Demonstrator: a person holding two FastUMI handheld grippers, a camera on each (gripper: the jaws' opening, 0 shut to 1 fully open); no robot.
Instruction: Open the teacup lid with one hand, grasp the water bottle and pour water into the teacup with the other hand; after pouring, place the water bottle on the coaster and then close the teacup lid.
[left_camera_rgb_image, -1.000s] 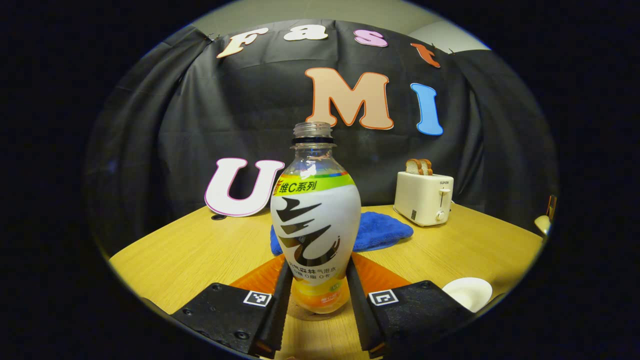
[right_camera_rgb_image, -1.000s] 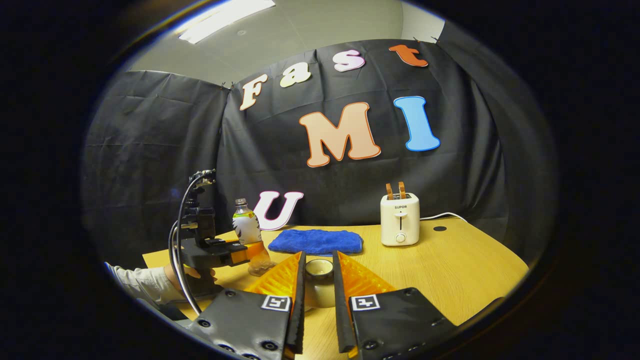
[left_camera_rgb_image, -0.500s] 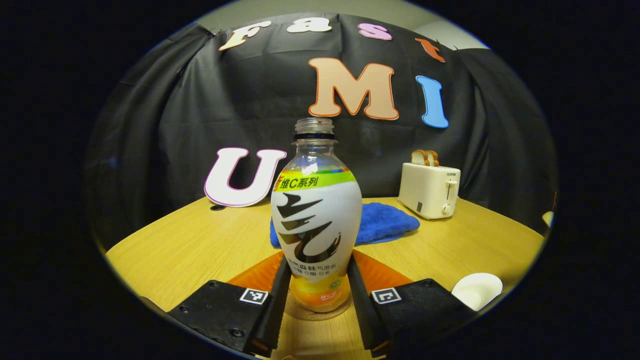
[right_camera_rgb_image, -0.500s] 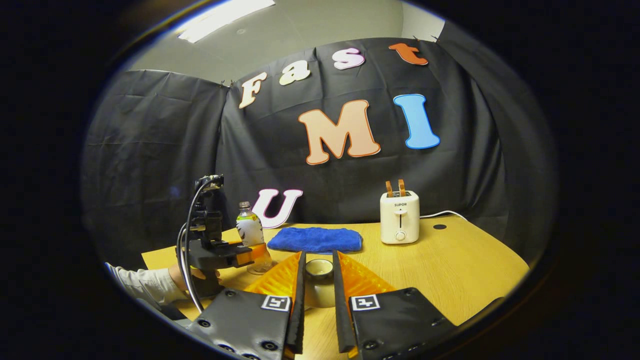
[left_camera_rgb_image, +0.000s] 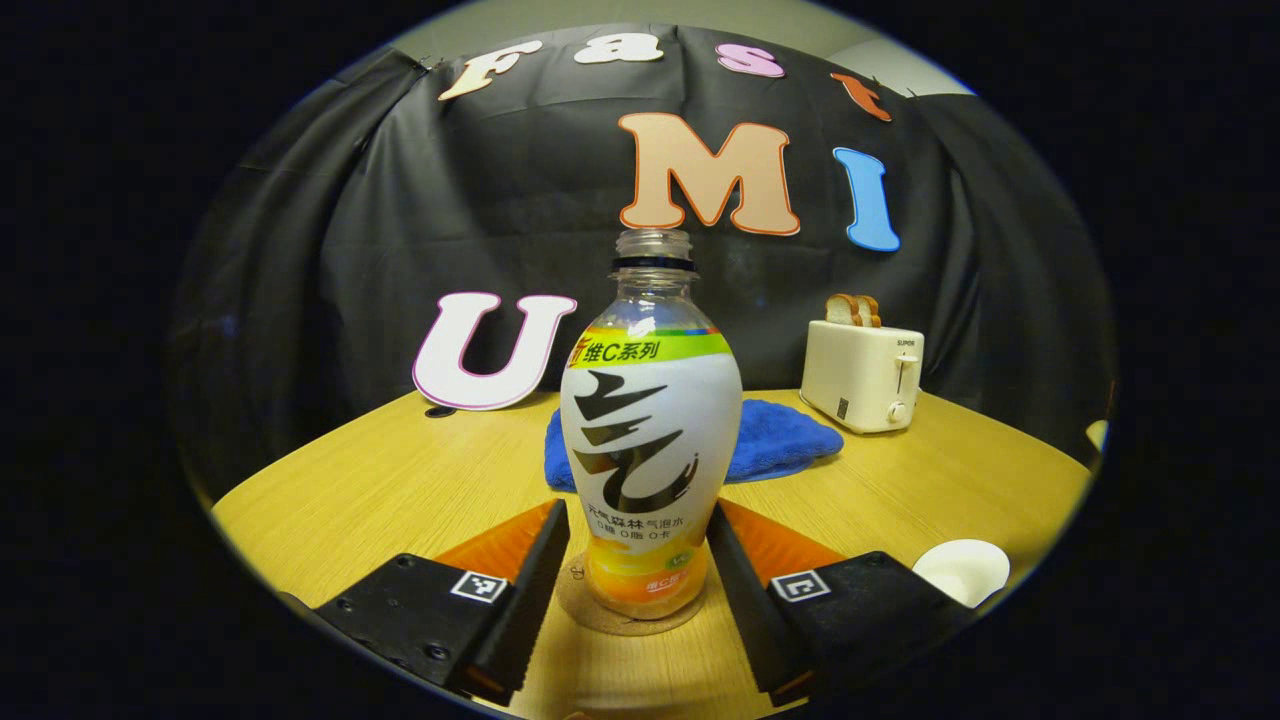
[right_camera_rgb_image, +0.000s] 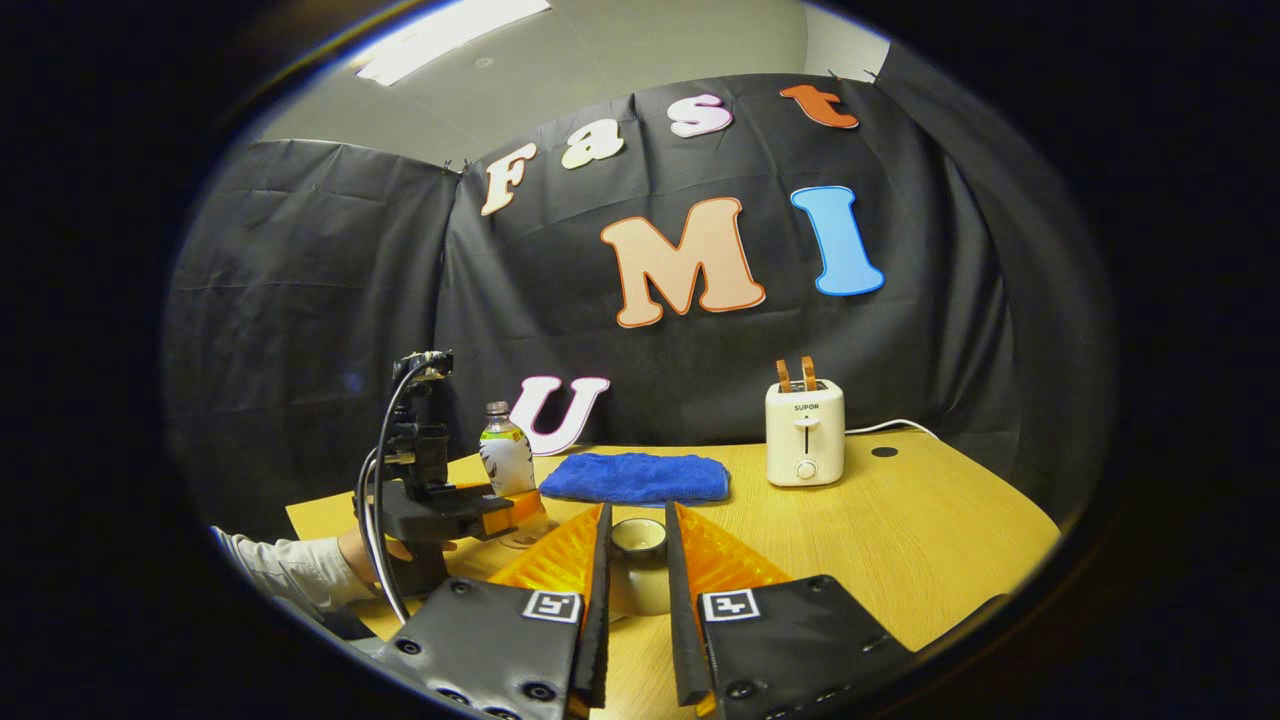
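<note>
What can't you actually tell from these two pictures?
- Left gripper view: the label wraps the water bottle, hiding how much water is left.
- Left gripper view: the white round thing, perhaps the teacup, is cut off by the edge, so its contents can't be seen.
- Right gripper view: the right gripper covers the lower part of the teacup lid with its fingers.
- Right gripper view: the left gripper hides the bottle's base.

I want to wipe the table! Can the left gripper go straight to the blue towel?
Probably not straight. The bottle stands on its coaster between the open fingers of the left gripper, right in front of the towel. It would likely have to go around or over.
</note>
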